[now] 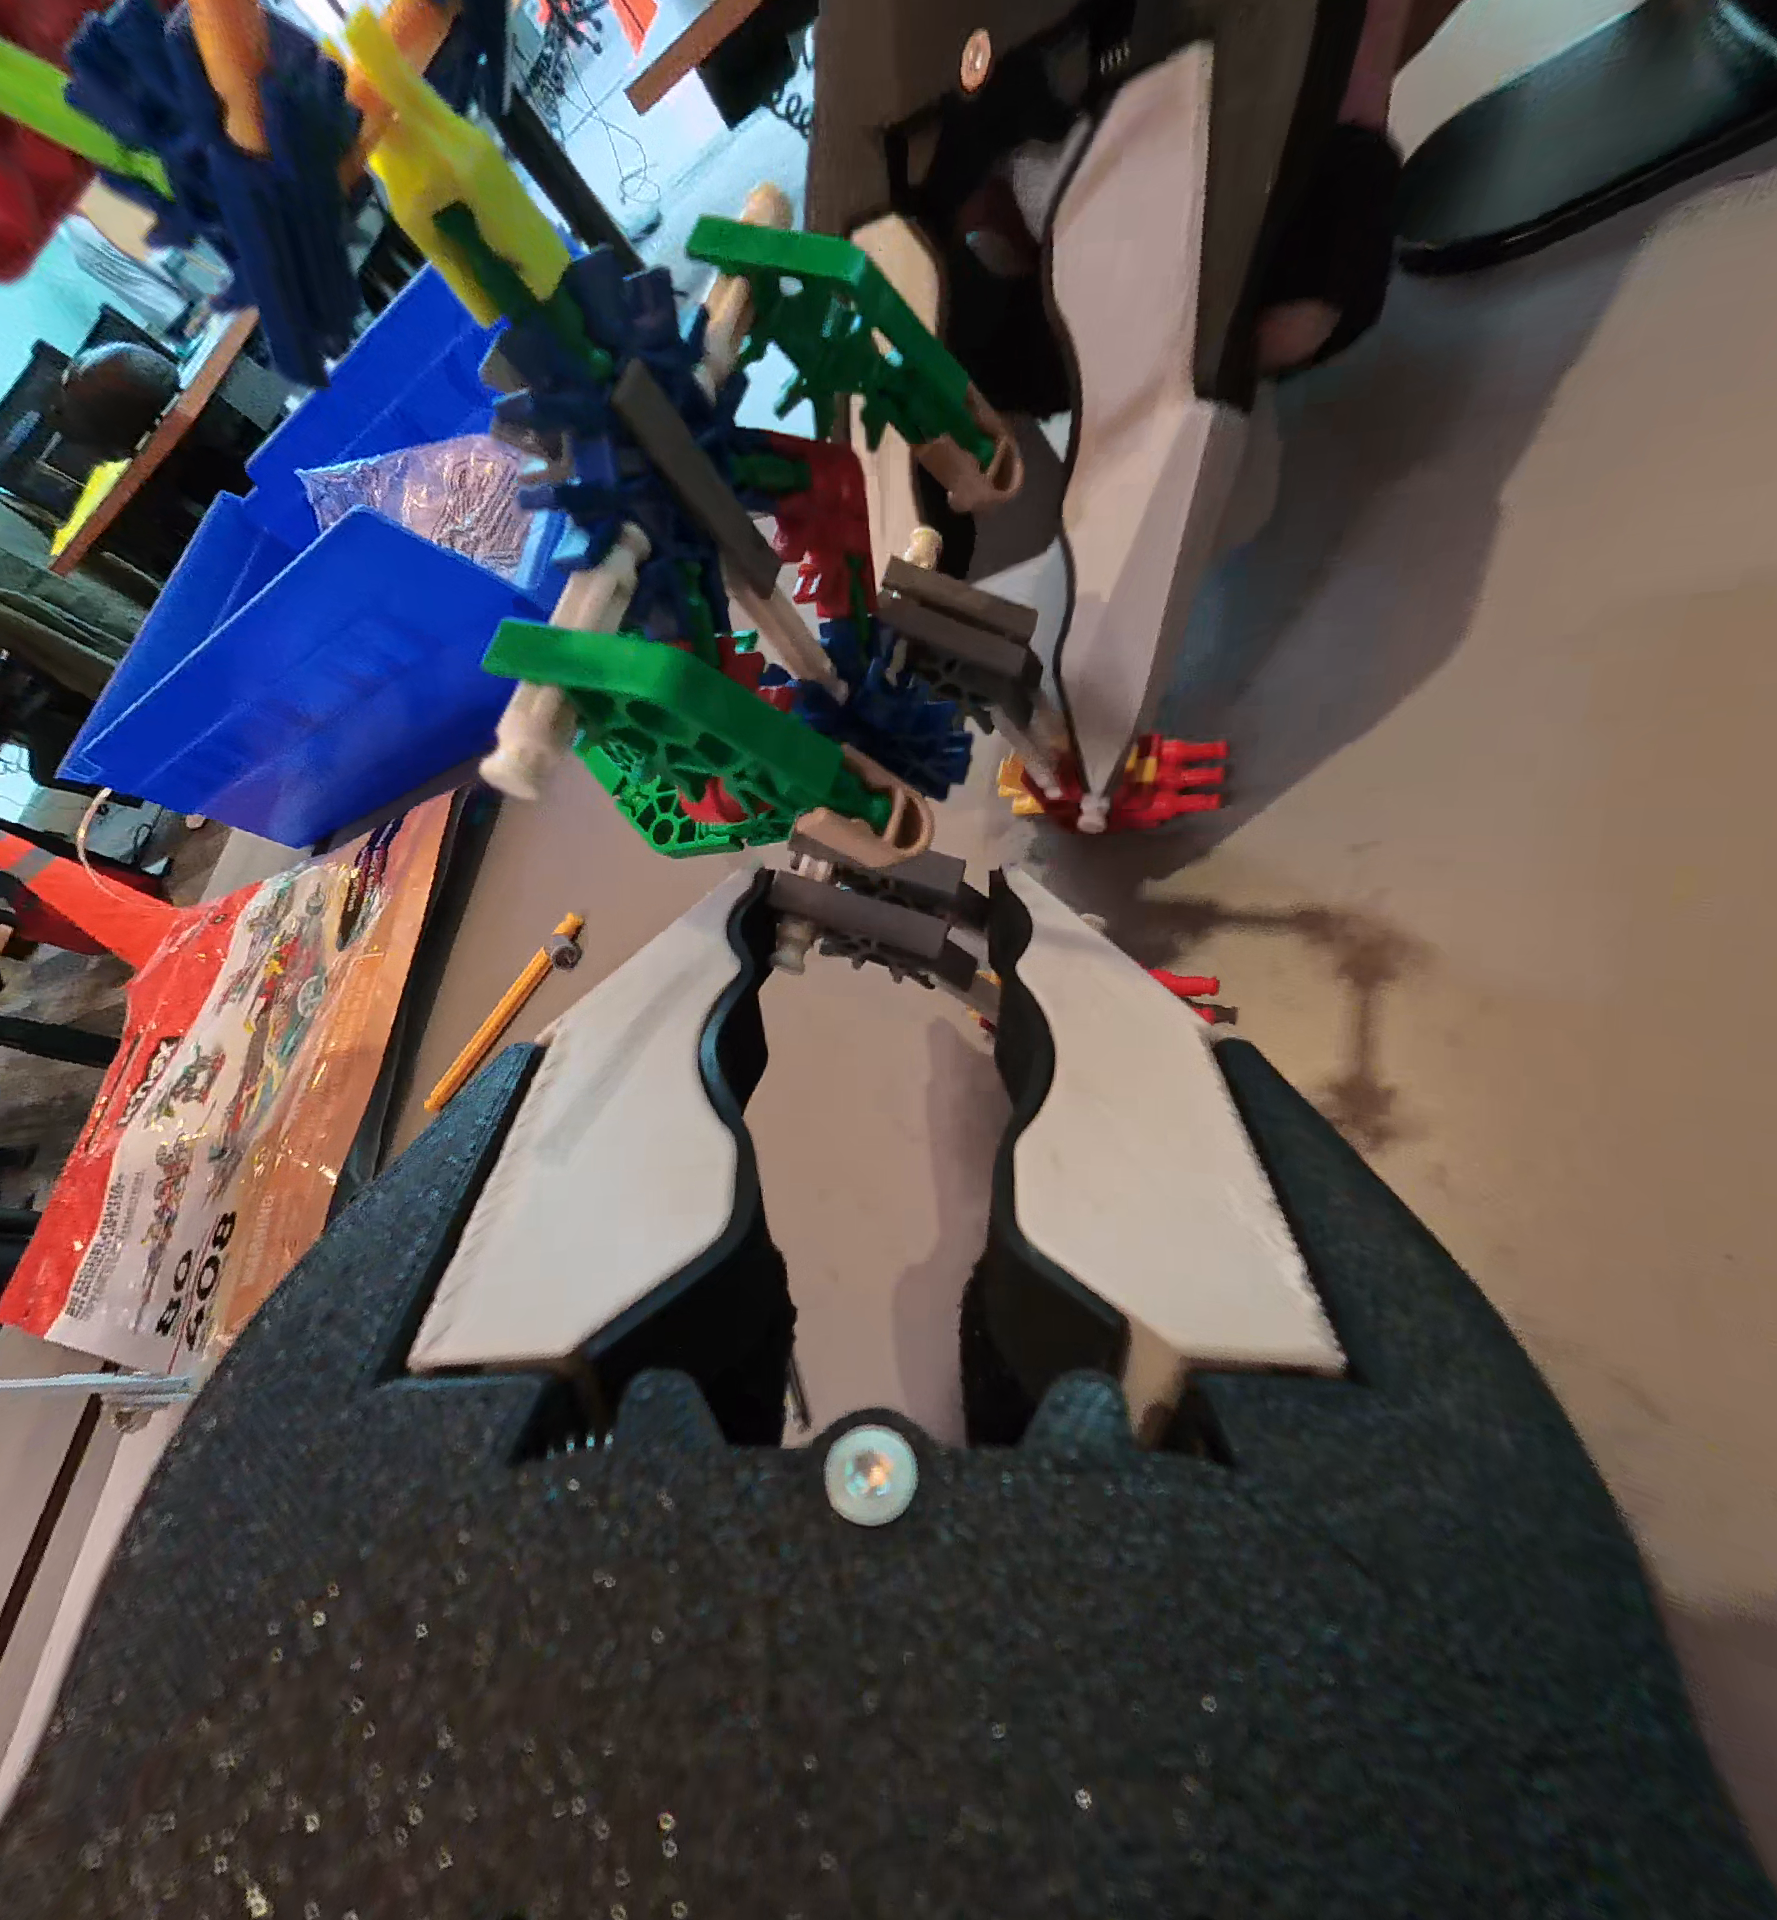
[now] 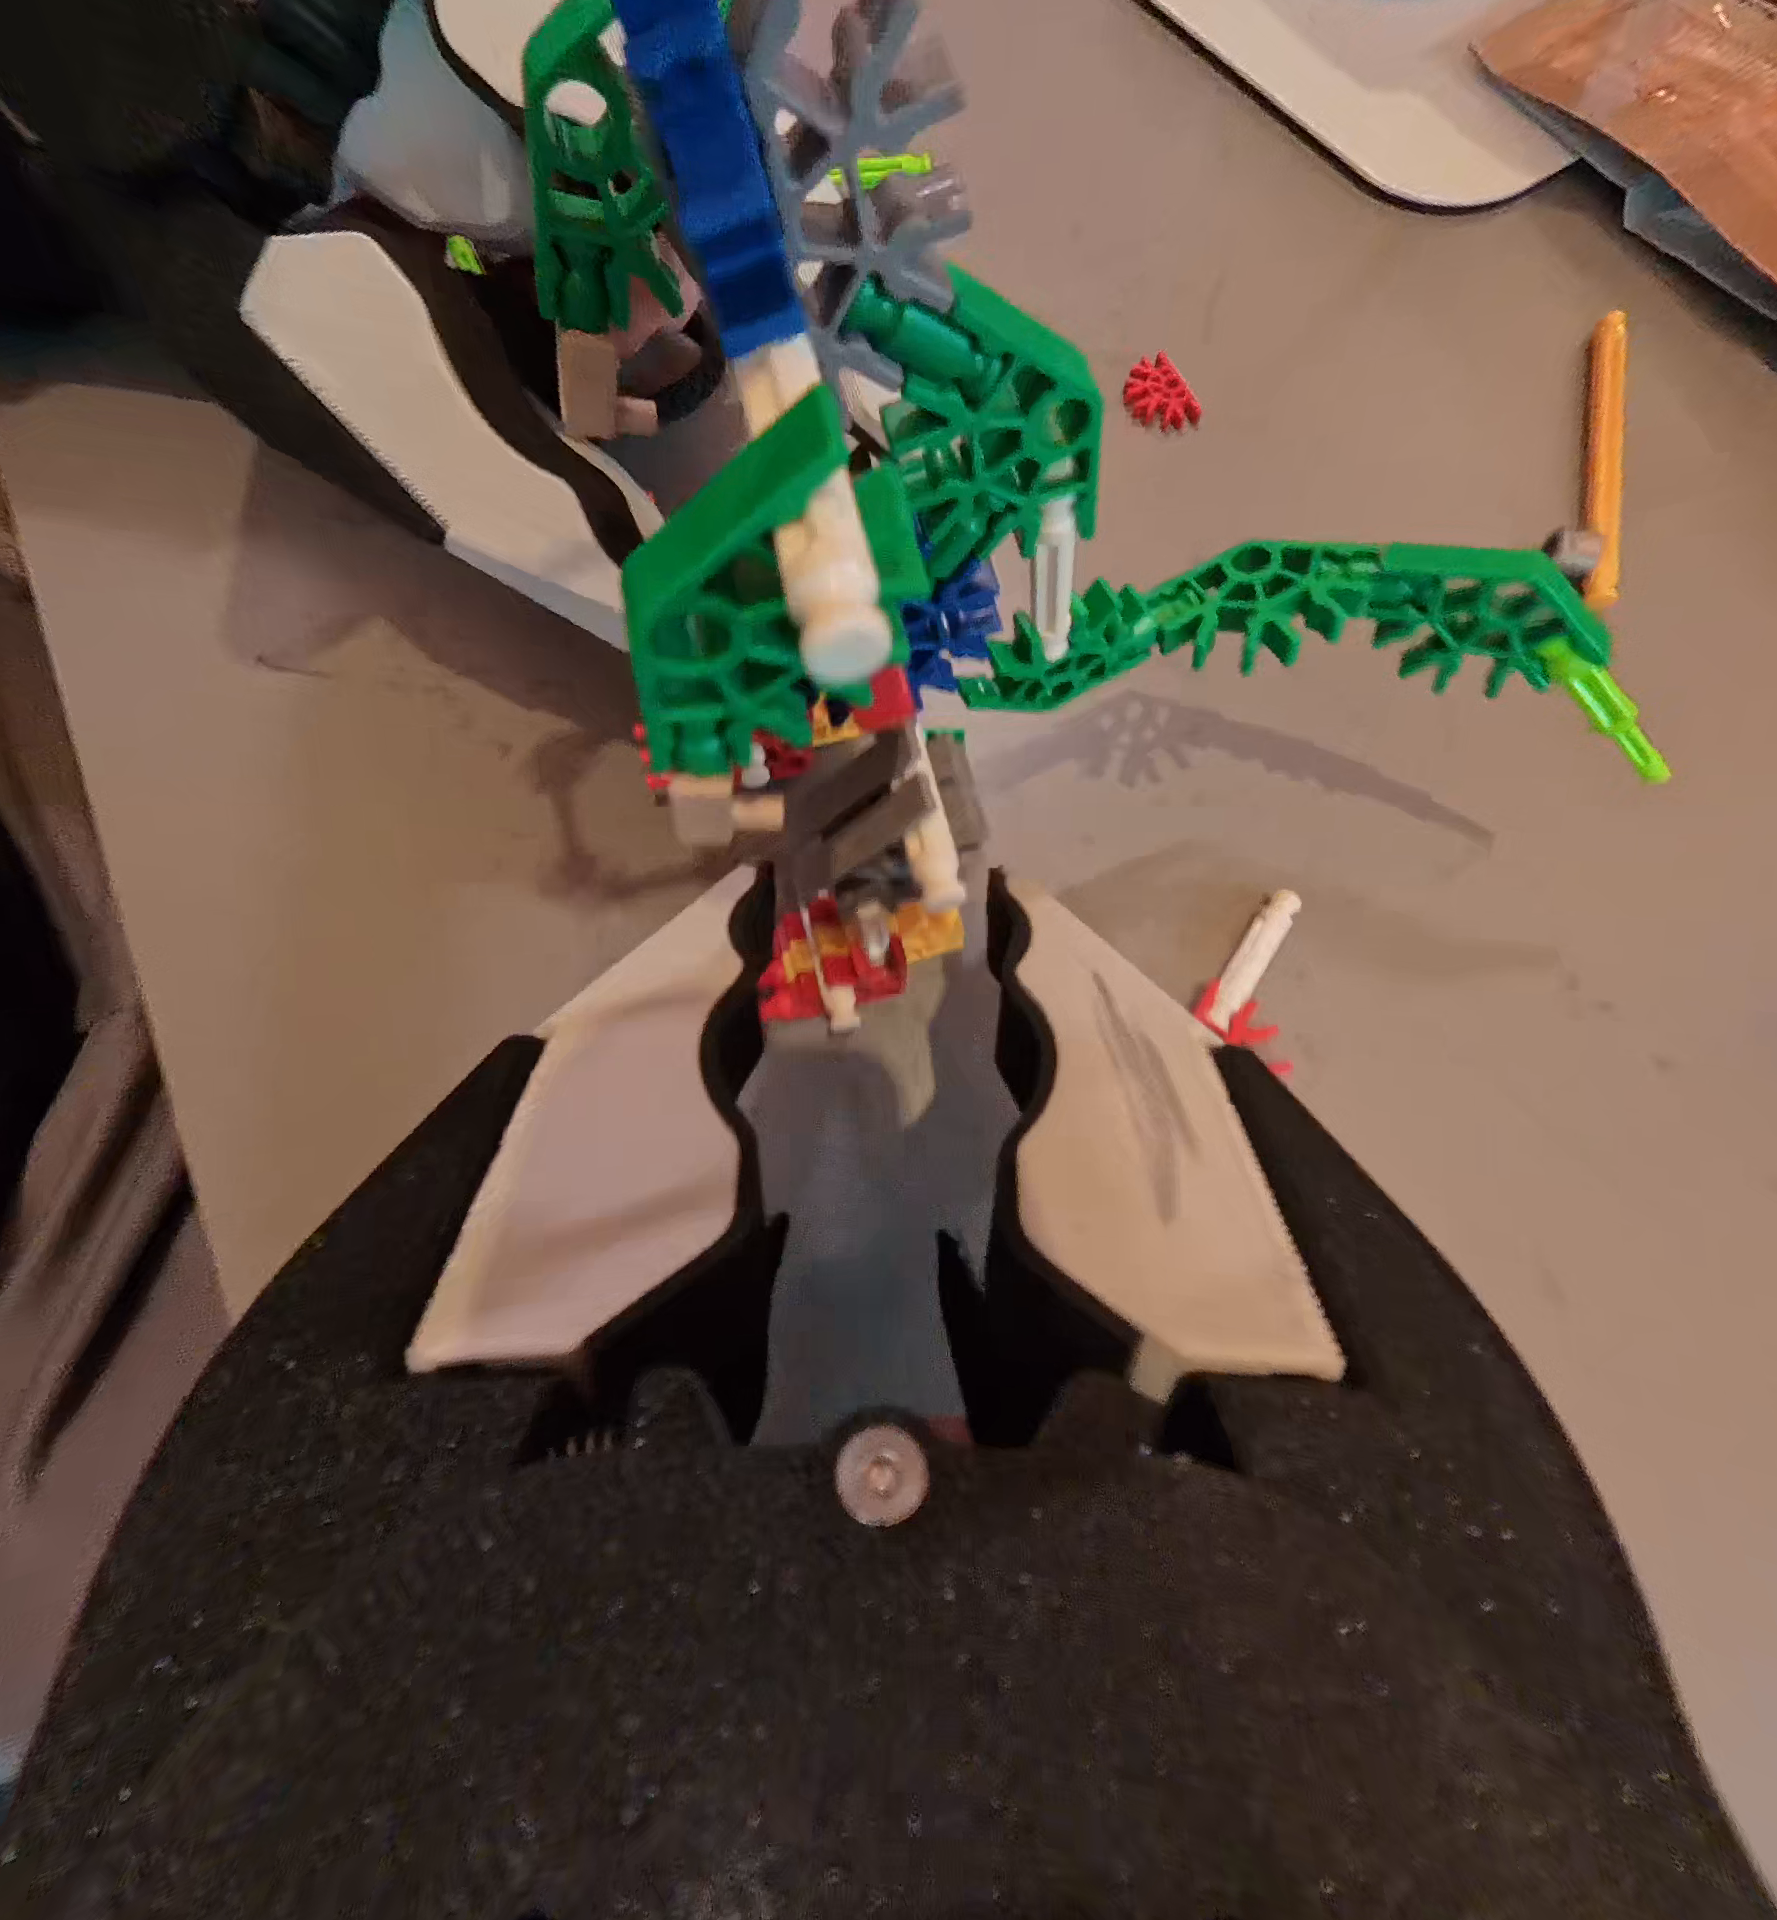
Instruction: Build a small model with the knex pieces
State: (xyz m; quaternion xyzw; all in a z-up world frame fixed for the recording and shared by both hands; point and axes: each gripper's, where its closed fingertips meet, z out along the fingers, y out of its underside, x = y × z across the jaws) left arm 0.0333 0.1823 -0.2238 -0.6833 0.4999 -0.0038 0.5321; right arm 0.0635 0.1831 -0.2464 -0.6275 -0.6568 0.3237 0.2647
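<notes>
Both grippers pinched the toy model (image 1: pixel 718 582) at its feet, the left gripper (image 1: pixel 879 920) on a grey block, the right gripper (image 2: pixel 868 951) on red-and-yellow pieces, its long body reaching away from both.

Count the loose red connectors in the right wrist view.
2: a red connector alone beyond the green arm; another on a white rod beside the right gripper. The model may hide more.

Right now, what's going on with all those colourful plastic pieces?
A person is holding a toy model built from snap-together rods and connectors between two tools. The left hand-held gripper is closed on grey pieces at one foot; the right hand-held gripper grips the red and yellow foot. A loose green curved piece and a red connector lie on the table.
</notes>
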